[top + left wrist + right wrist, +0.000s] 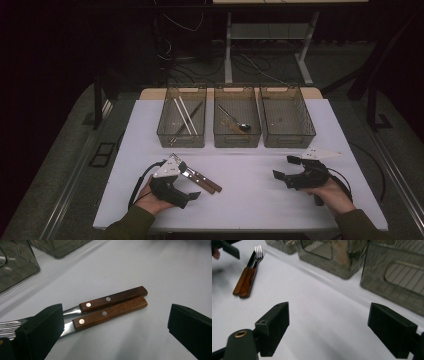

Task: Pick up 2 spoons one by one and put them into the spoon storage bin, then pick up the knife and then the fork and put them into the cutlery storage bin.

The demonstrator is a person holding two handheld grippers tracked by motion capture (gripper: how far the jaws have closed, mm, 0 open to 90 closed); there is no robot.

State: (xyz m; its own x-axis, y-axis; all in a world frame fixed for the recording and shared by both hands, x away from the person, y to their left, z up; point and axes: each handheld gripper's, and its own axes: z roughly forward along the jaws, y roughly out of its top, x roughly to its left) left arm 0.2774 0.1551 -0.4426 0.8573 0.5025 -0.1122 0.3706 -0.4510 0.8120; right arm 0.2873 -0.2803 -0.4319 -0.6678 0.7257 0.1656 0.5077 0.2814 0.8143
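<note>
Your left gripper (192, 186) hangs released just beside two wooden-handled forks (200, 179), which lie side by side toward the table's (250, 195) front left corner. Your right gripper (281, 167) is released too, holding nothing, near the front right corner.

the room is dim, its floor and edges sinking into near black in the high view, while the white rectangular table (260, 200) catches soft light from above and stands out pale. that view is grainy and soft. in the left gripper view the two brown wooden riveted cutlery handles (110, 307) are sharp with a faint sheen, and the near black jaws are blurred. in the right gripper view the grey translucent plastic bins (392, 277) look smeared, and soft shadows lie on the table.
</note>
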